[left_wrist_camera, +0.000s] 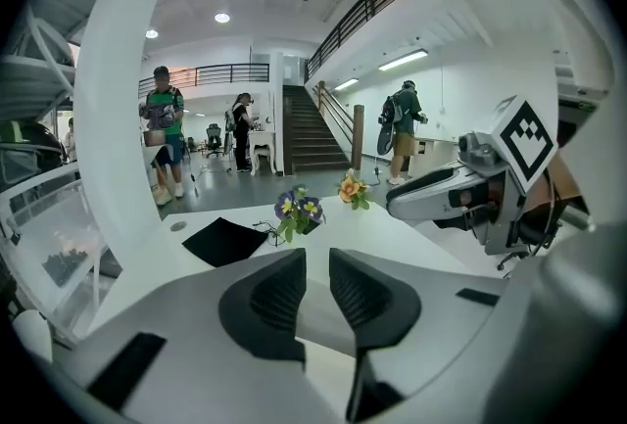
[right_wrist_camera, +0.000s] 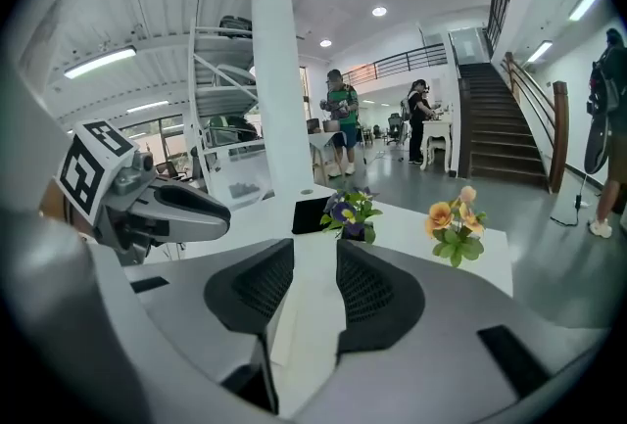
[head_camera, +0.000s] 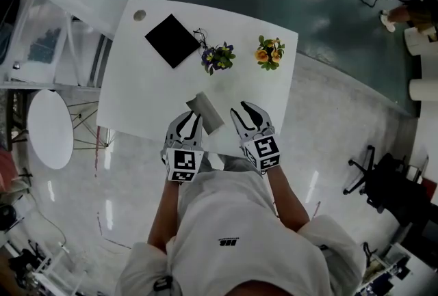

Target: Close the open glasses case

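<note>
Two tools hang low over the white counter's [head_camera: 147,93] near edge; your left tool [head_camera: 189,117] and right tool [head_camera: 245,111] are both released, jaws slightly apart, gripping nothing; the grey glasses case [head_camera: 207,113] lies between them, nearer the left.

Open tabletop [head_camera: 144,96] before flower bunches [head_camera: 217,57]

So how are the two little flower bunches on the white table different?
The purple flower bunch has violet blooms; the orange flower bunch has orange ones. The purple bunch stands beside the flat black square; the orange bunch stands apart, nearer the right edge of the white table. Both are small, with green leaves.
</note>
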`<state>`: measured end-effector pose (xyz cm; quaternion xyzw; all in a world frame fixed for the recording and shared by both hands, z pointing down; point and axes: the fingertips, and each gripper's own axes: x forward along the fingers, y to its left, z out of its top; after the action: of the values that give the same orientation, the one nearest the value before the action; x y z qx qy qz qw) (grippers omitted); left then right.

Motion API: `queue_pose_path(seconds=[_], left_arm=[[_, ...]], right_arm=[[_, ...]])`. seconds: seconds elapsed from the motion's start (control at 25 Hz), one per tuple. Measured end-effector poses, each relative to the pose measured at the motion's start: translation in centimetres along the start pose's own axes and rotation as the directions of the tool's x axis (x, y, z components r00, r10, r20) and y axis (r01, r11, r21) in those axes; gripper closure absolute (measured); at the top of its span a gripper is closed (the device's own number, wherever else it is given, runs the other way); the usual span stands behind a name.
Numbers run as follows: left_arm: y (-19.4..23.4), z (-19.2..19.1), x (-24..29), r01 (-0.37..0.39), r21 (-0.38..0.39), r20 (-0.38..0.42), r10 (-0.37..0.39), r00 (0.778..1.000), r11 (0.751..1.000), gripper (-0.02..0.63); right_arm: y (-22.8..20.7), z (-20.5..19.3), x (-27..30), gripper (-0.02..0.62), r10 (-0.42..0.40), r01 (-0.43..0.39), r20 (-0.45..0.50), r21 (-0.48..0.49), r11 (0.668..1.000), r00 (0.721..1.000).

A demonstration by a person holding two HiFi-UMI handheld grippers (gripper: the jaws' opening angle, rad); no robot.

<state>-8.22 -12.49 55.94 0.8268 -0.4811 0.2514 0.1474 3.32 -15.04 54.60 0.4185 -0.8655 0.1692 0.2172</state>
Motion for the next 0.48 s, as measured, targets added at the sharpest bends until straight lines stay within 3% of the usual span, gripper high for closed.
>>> queue_pose_path(seconds=[0.48], left_arm=[[-0.7, -2.2, 2.7, 0.069, -0.015, -0.036, -0.069, 0.997, 0.998, 0.526]], right_arm=[[-0.3, -3.2, 2.1, 0.463, -0.016, 0.016, -0.077, 0.007, 1.000, 0.997]])
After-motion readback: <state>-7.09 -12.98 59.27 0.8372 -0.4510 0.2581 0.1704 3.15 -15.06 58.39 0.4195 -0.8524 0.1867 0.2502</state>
